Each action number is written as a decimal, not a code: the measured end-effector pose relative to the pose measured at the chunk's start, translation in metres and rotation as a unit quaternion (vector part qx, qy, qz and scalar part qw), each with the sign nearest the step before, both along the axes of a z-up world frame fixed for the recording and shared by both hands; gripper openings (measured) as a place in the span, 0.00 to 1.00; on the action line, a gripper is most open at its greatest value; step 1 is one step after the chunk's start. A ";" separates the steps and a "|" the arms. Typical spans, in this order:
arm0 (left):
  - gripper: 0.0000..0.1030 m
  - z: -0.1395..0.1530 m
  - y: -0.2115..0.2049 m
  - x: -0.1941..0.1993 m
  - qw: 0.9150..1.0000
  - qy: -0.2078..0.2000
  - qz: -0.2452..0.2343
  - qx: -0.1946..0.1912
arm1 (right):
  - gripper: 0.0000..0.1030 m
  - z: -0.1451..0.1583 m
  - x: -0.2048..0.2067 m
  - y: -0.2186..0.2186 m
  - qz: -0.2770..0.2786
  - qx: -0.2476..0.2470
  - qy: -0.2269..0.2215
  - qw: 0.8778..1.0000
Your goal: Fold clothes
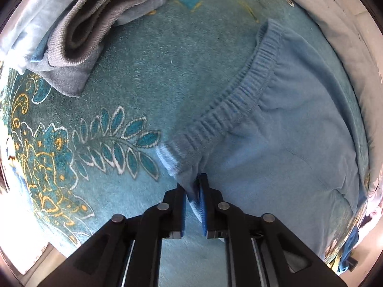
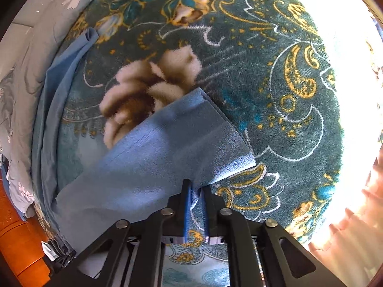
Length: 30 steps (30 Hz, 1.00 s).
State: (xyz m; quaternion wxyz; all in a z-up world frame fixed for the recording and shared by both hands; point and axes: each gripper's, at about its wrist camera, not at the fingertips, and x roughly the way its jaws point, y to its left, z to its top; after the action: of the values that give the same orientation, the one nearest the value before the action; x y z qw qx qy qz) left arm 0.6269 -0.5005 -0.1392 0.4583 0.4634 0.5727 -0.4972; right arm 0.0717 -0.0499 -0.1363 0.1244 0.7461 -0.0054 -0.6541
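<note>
Light blue trousers (image 1: 282,129) with a ribbed elastic waistband (image 1: 241,95) lie on a teal floral blanket (image 1: 134,76). My left gripper (image 1: 191,186) is shut on the near corner of the waistband. In the right wrist view the hem end of a trouser leg (image 2: 167,143) lies flat on the blanket (image 2: 263,71). My right gripper (image 2: 195,189) is shut on the near edge of that hem.
A folded grey garment (image 1: 95,24) lies at the far left of the blanket, beside pale bedding (image 1: 28,31). A grey floral quilt (image 2: 31,55) runs along the left. An orange wooden bed frame (image 2: 16,234) shows at lower left. Bright sunlight washes out the right side.
</note>
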 end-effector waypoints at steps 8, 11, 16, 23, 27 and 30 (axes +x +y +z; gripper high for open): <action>0.63 0.040 0.010 -0.001 0.999 -0.002 -0.022 -0.026 | 0.63 0.044 -0.011 0.008 -0.002 0.006 0.031 0.999; 0.69 0.062 0.015 -0.003 0.998 0.009 -0.033 -0.048 | 0.70 0.065 -0.011 0.010 -0.001 -0.007 0.041 0.999; 0.75 0.112 0.021 -0.025 0.987 0.031 -0.101 -0.121 | 0.80 0.103 0.032 -0.024 0.005 -0.040 0.068 0.997; 0.76 0.150 0.027 -0.092 0.947 0.078 -0.229 -0.210 | 1.00 0.172 0.056 -0.058 0.052 -0.098 0.123 0.986; 0.76 0.172 0.040 -0.121 0.919 0.103 -0.278 -0.260 | 1.00 0.199 0.064 -0.077 0.091 -0.106 0.154 0.978; 0.87 0.178 0.046 -0.141 0.892 0.123 -0.314 -0.301 | 1.00 0.221 0.071 -0.088 0.125 -0.105 0.200 0.966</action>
State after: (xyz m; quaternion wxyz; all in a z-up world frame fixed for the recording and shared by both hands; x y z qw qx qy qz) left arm 0.4860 -0.4549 0.0392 0.3217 0.3944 0.2724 -0.8166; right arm 0.1423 -0.1381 0.0850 0.2814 0.5772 0.0439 -0.7653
